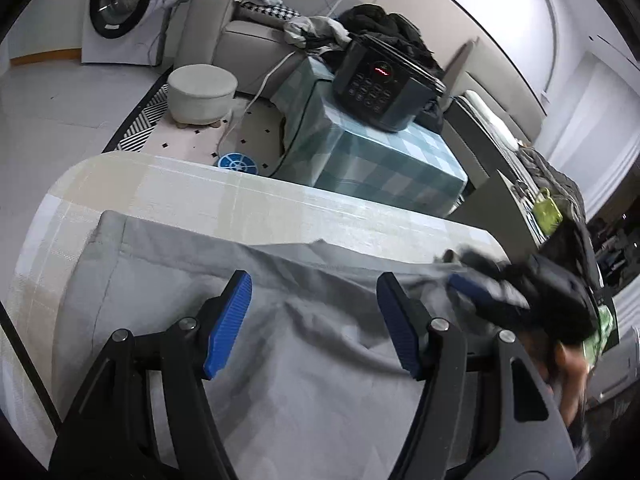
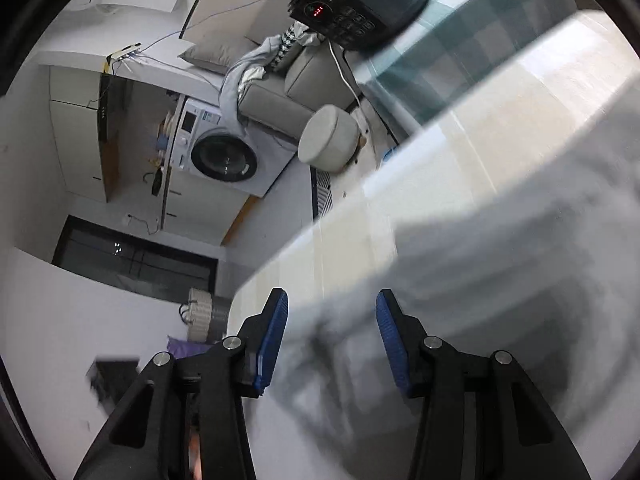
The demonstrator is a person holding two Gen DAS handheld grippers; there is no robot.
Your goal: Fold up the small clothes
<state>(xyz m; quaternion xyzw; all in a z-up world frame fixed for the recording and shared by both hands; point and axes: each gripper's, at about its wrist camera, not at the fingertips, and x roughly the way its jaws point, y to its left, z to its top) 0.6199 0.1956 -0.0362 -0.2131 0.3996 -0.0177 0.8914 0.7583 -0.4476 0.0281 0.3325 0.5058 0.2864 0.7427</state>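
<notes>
Across the pale checked cloth of the table (image 1: 248, 200) lies a grey fabric garment (image 1: 280, 360), spread fairly flat with soft creases and one hemmed edge turned toward the far side. Over it hangs the left hand-held gripper (image 1: 314, 324), black-armed with ribbed blue pads; its jaws stand apart with only the cloth's surface showing below the gap, and neither pad presses on anything. At the garment's right end the right hand-held gripper (image 1: 476, 290) reaches in, blurred, its blue pads close to a raised fold of the grey fabric; whether a pad touches the fold cannot be told from that view. In the right wrist view the same gripper (image 2: 332, 336) shows its jaws parted above the smeared grey garment (image 2: 480, 272), which lies near the table's edge, nothing pinched between the pads. Beyond the table stands a box draped in teal checked cloth (image 1: 380, 160) bearing a black electric cooker with a lit red display (image 1: 380, 84). Farther off are a round beige stool (image 1: 202, 90) and a white front-loading washing machine (image 1: 120, 12).
</notes>
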